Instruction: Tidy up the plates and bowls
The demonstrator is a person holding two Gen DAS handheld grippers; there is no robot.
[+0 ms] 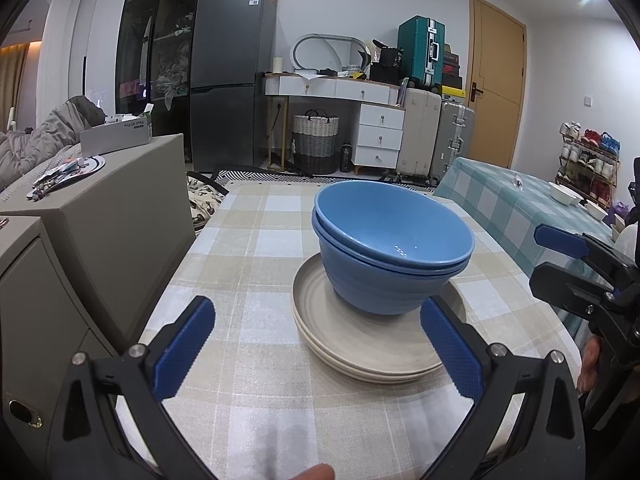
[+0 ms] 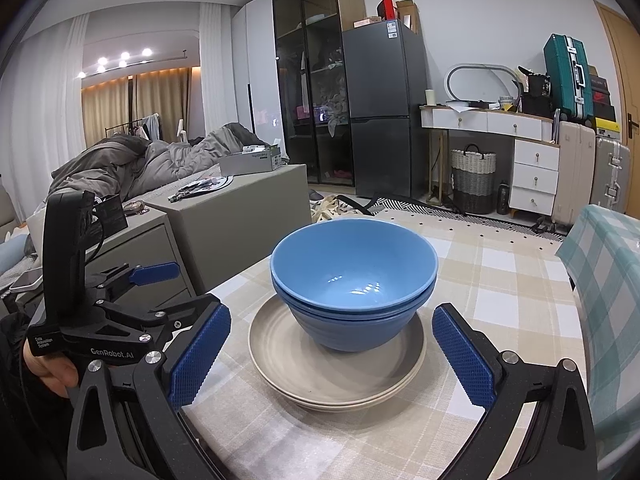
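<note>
I've got the checked tablecloth (image 2: 500, 280) filling the lower half of both views, and dead centre on it sits the whole job: two blue bowls (image 2: 354, 276) nested one inside the other, resting on a stack of beige plates (image 2: 308, 364), at least two by the rims I can count. To me that reads as the stacking already done, or near enough, so the step in hand looks like a check or a final nudge. My right gripper (image 2: 332, 356) comes in from the bottom of its frame, fingers spread wide and empty, the plate stack between the blue pads but not touched. My left gripper (image 1: 316, 348) is the same story, splayed open and holding nothing, its right-hand pad crossing in front of the plate rim at lower right of centre; I can't tell if it touches. The bowls sit a little toward the far side of the plates rather than centred, so if I tidy, I'd go slow and push low on the bowl wall, not the lip, to avoid tipping them. Upper right of the left view, small white dishes (image 1: 565, 193) wait on a green checked table (image 1: 512, 200), well apart.
</note>
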